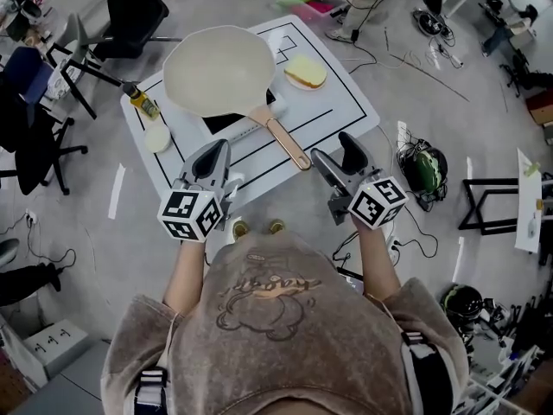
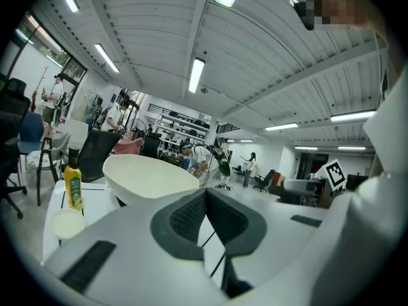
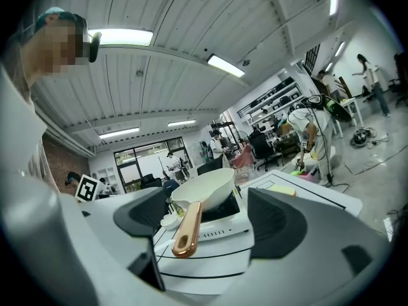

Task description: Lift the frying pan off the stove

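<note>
A cream frying pan sits on a black stove on the white table. Its copper handle points toward me. My right gripper hangs open just off the table's near edge, to the right of the handle's end. In the right gripper view the handle lies ahead between the spread jaws of my right gripper, without touching them. My left gripper is over the near left of the table, shut on nothing. In the left gripper view the pan is ahead, beyond my left gripper.
A yellow sponge-like block lies right of the pan. An oil bottle and a small white dish stand at the table's left edge. Black chairs are at far left. A helmet and cables lie on the floor at right.
</note>
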Motion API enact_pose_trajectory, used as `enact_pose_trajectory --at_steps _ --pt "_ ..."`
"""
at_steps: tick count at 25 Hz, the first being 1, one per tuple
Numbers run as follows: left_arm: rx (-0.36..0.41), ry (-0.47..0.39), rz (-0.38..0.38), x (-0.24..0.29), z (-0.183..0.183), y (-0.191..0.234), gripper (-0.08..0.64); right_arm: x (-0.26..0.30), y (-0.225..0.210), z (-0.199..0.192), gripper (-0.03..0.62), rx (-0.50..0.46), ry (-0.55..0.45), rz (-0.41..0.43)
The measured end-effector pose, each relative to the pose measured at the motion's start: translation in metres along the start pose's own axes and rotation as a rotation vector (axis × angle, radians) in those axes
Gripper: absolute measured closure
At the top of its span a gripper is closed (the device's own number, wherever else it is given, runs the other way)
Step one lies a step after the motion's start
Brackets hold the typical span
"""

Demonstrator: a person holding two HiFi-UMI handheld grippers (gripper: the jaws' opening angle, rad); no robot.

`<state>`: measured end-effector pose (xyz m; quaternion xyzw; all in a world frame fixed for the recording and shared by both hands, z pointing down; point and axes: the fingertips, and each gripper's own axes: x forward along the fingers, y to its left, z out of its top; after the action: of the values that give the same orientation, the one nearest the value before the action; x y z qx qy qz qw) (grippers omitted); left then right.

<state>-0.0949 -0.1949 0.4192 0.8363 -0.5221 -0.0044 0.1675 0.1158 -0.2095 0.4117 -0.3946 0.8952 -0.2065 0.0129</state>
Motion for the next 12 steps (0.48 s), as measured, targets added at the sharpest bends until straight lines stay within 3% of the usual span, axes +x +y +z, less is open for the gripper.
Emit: enact_pose_trajectory --at_steps 4,12 --pt "-0.005 0.003 -0.009 0.003 0.0 0.001 0.552 0.011 0.007 0.005 0.108 -0.001 0.052 0.048" --pt "-0.013 0.013 -0.021 0.006 -0.006 0.006 0.552 0.057 0.024 -0.001 0.103 -0.019 0.233 0.158"
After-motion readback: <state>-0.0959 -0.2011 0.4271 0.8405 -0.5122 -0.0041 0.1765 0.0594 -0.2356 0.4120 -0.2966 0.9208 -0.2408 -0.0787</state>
